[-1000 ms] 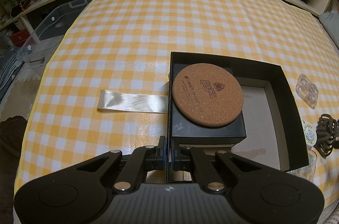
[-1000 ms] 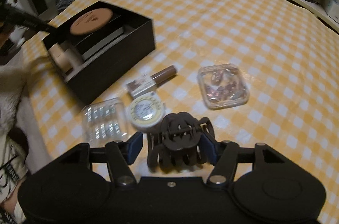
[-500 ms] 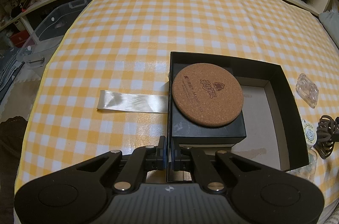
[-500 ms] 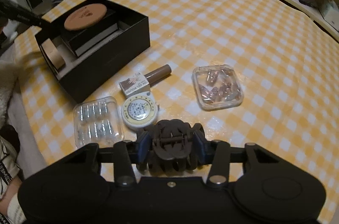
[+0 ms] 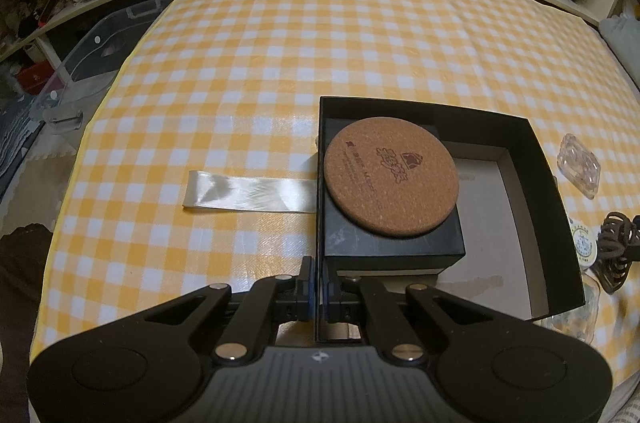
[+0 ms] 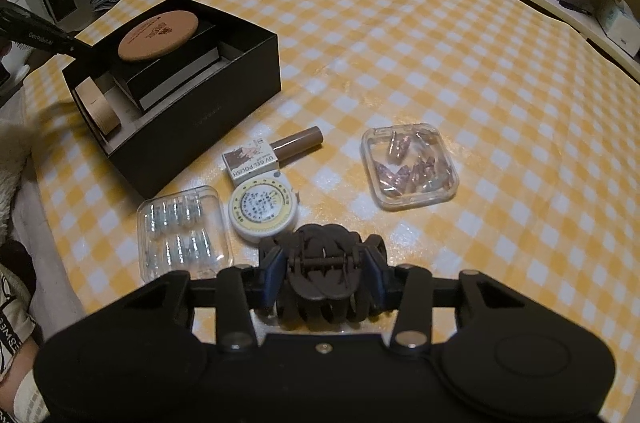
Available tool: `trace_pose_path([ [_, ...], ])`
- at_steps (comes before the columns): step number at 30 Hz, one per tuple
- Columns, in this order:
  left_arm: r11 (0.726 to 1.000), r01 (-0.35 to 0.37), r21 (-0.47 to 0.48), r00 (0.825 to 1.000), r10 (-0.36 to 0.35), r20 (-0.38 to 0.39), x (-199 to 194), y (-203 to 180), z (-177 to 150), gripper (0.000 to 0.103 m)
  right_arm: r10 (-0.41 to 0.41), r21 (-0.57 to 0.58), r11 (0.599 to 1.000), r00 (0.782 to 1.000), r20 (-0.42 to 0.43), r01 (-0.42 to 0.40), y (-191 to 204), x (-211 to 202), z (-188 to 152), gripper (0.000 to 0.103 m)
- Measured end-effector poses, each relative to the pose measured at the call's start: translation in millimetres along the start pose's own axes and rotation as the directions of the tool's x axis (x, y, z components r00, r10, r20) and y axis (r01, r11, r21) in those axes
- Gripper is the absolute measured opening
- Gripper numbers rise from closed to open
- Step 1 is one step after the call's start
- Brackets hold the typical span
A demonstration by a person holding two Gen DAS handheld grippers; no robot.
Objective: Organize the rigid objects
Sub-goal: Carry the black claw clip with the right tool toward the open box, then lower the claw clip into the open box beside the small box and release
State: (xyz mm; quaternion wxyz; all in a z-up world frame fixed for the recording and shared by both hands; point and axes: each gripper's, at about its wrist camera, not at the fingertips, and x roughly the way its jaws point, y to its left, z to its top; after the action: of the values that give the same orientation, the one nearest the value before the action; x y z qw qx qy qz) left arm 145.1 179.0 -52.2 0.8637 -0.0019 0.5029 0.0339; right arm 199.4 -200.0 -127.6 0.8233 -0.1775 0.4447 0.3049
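You are mid-pickup: your right gripper (image 6: 323, 269) pinches the hair claw (image 6: 320, 279) just above the desk (image 6: 440, 63), beside the round tin (image 6: 263, 210). Your left gripper (image 5: 318, 289) is pressed together on the near wall of the box (image 5: 552, 223), steadying it. Next, I judge, you need to carry the claw over to the box's open side, clear of the coaster (image 5: 391, 176). The claw is dark brown, curved-toothed, with its spring hinge facing up.
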Motion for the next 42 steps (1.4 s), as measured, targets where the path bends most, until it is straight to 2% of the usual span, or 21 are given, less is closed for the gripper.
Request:
trace_pose_path([
  [8, 1.0, 0.006, 0.004, 1.0, -0.006, -0.009, 0.5, 0.8, -0.9, 0.003, -0.027, 0.11, 0.994, 0.999, 0.034, 0.023, 1.8, -10.5, 3.4, 0.042],
  [16, 1.0, 0.013, 0.007, 1.0, -0.013, -0.01, 1.1, 2.1, -3.3, 0.003, -0.078, 0.264, 0.964, 0.988, 0.136, 0.04, 11.1, -37.6, 22.6, 0.042],
  [24, 1.0, 0.017, 0.002, 1.0, -0.017, -0.015, 3.2, 1.4, -3.3, 0.003, -0.042, 0.413, 0.908, 0.965, 0.26, -0.072, 37.9, -47.0, 73.6, 0.042],
  [27, 1.0, 0.018, 0.001, 1.0, -0.018, -0.015, 3.2, 1.7, -3.2, 0.003, -0.019, 0.46, 0.88, 0.961, 0.274, -0.114, 53.9, -37.4, 93.5, 0.042],
  [30, 1.0, 0.022, -0.006, 1.0, -0.022, -0.015, 4.1, 2.3, -2.8, 0.003, -0.014, 0.486, 0.866, 0.965, 0.263, -0.12, 71.5, -20.8, 110.6, 0.042],
  [33, 1.0, 0.023, -0.004, 1.0, -0.023, -0.013, 4.3, 1.9, -2.8, 0.003, -0.041, 0.492, 0.867, 0.971, 0.236, -0.083, 86.3, -5.0, 125.9, 0.042],
  [39, 0.999, 0.031, -0.013, 0.999, -0.031, -0.013, 4.8, 3.5, -2.2, 0.003, -0.15, 0.483, 0.875, 0.971, 0.185, 0.043, 109.2, 18.4, 148.7, 0.042],
  [42, 0.999, 0.035, -0.02, 0.999, -0.035, -0.012, 4.9, 3.6, -2.1, 0.003, -0.209, 0.473, 0.873, 0.969, 0.132, 0.124, 118.4, 30.9, 158.8, 0.042],
])
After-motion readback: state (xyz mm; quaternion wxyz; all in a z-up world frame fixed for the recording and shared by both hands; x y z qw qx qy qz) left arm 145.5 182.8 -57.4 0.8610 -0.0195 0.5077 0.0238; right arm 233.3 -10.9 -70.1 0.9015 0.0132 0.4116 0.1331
